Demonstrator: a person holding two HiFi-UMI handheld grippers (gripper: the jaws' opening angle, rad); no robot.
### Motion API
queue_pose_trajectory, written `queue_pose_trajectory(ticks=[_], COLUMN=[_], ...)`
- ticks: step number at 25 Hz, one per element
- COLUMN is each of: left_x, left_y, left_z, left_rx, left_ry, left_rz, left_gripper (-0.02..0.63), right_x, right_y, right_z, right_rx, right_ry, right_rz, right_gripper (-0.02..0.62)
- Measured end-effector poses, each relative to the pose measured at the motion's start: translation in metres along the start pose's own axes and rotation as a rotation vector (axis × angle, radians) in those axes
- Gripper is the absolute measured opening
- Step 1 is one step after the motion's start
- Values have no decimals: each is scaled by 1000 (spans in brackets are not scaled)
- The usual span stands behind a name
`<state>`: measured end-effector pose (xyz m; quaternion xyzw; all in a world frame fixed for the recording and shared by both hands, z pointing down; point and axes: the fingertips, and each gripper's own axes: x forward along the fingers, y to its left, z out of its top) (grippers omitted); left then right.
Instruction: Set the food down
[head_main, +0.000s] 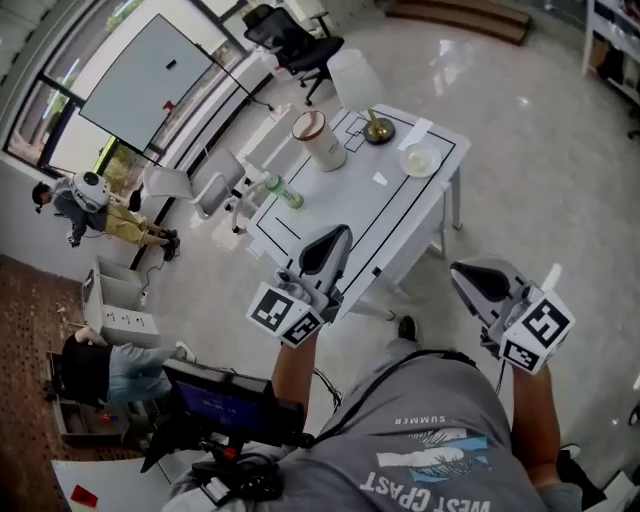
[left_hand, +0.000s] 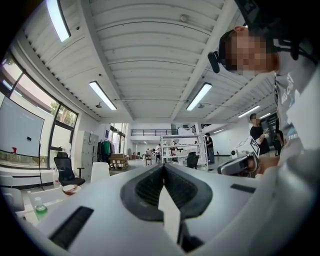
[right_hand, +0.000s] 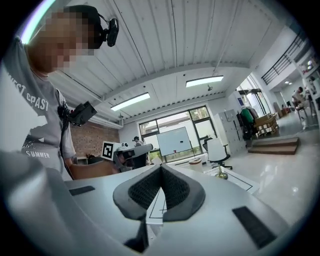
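Both tools are empty: the left gripper (head_main: 338, 236) has its 2 jaws pressed together with nothing between them, and the right gripper (head_main: 462, 272) is closed the same way; the left one is at the near edge of the white table (head_main: 400, 215), and the right one is held off the table's corner, over the floor. A white dish (head_main: 420, 160) with something pale in it sits on the far right part of the table, well apart from both grippers; a small dark bowl (head_main: 378, 129), a white tub (head_main: 320, 141) and a green bottle (head_main: 283, 192) lying on its side also sit there.
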<state>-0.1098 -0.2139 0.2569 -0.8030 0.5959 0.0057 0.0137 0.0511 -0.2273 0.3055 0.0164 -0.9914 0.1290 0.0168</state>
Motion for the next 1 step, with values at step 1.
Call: queue_pose_trajectory(ticks=[1], left_x=[-5], left_y=[-5], left_z=[0], left_rx=[-10], left_ry=[7], left_rz=[0], left_gripper=[8], right_x=[1], right_y=[10], right_z=[-7], right_rx=[19], right_ry=[5], right_rz=[16], right_gripper=[5])
